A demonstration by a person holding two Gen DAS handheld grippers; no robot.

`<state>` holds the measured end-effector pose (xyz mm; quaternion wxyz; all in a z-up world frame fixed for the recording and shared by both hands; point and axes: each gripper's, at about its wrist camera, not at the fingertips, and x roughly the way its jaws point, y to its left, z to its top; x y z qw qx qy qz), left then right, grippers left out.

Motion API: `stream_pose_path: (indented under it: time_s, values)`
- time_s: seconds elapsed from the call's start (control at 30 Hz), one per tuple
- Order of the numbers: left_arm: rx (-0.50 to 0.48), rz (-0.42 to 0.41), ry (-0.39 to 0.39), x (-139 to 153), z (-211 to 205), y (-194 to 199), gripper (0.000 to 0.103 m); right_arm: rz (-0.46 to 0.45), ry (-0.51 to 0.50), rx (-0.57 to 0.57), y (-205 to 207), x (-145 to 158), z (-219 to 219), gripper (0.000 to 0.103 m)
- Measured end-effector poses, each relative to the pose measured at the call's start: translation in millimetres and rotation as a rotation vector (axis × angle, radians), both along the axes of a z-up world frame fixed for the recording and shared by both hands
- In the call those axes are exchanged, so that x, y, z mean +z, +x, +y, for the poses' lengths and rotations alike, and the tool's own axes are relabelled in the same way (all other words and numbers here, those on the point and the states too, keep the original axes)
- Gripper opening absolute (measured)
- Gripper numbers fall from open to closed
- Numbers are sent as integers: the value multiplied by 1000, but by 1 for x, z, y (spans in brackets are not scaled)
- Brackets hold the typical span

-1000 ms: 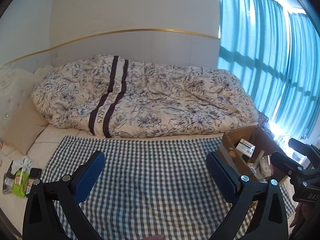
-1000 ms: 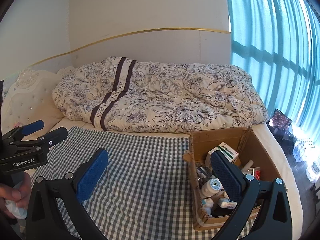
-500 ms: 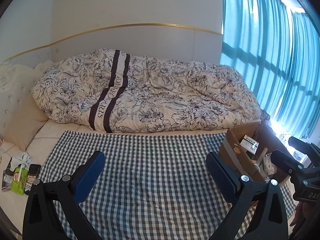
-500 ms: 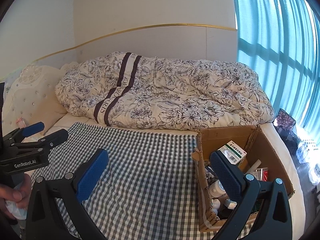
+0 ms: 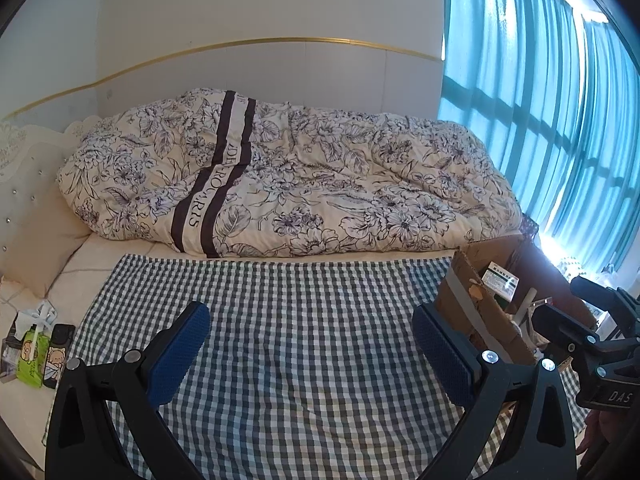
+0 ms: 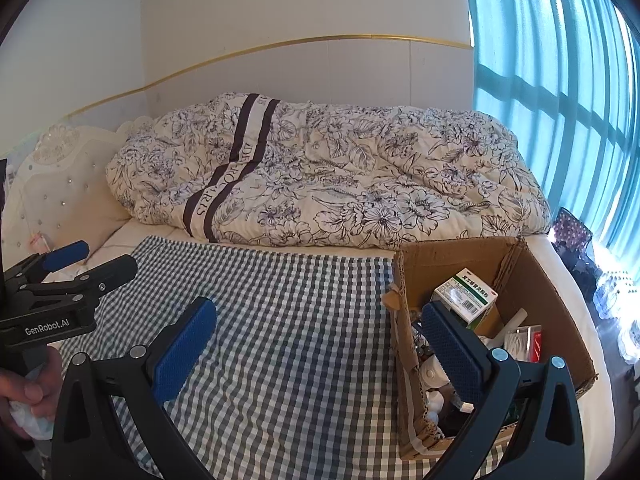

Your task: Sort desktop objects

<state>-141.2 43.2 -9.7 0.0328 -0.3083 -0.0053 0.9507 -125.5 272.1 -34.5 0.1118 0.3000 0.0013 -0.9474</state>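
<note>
- Count: one cardboard box [image 6: 532, 276], one checked cloth [image 6: 300, 340], one floral duvet [image 6: 340, 184], one pillow [image 5: 36, 248].
- Count: I hold two grippers, one per hand.
- The cardboard box stands open on the right end of the checked cloth, just in front of the floral duvet.
- Inside the box, one green-and-white carton [image 6: 466, 294] lies tilted on top of several small bottles and packets; their exact number cannot be read.
- At the left edge of the bed, beside the cloth, lie one green packet [image 5: 30, 356] and one dark phone-like item [image 5: 62, 334].
- My left gripper [image 5: 308, 354] is held level above the near part of the checked cloth, fingers pointing toward the duvet.
- Its jaws are spread wide and grasp nothing; nothing touches the blue pads [image 5: 180, 354].
- My right gripper [image 6: 320, 350] is held above the cloth's right part, its right finger over the box opening.
- Its jaws are likewise spread wide and hold nothing.
- My left hand [image 6: 28, 392] grips the left tool's handle, with a white wad [image 6: 28, 420] pressed in the palm.
</note>
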Motion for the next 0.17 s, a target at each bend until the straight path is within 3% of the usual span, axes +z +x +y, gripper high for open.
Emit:
stream_pose_path:
  time_s: [0.17]
  values:
    - [0,-15,5,-5,-1,-5,103,-11,4,6,-4,-4,-3,103]
